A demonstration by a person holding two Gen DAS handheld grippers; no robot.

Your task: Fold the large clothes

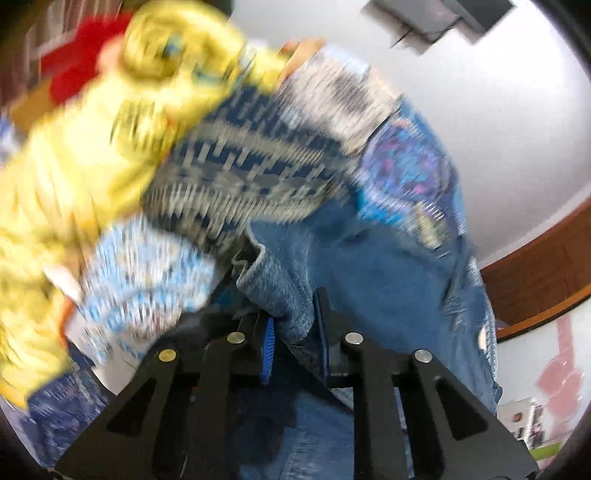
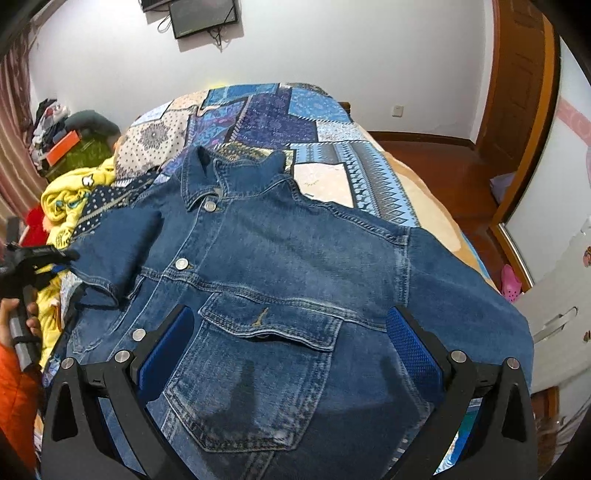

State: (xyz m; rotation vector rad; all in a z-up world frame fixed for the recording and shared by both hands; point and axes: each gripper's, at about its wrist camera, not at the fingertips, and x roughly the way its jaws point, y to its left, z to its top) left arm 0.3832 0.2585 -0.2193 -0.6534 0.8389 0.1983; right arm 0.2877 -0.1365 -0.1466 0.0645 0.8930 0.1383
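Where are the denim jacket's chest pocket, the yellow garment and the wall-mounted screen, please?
Chest pocket (image 2: 269,325): right wrist view, on the middle of its flap.
Yellow garment (image 2: 64,206): right wrist view, on the bunched fabric left of the jacket.
Wall-mounted screen (image 2: 203,16): right wrist view, on the dark panel's centre.

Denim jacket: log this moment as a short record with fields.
garment: denim jacket, front up, collar away from the camera
surface: patchwork bedspread
left sleeve: folded in over the chest
left claw: shut on a denim fold
right claw: open, above the chest pocket
beside it: yellow garment
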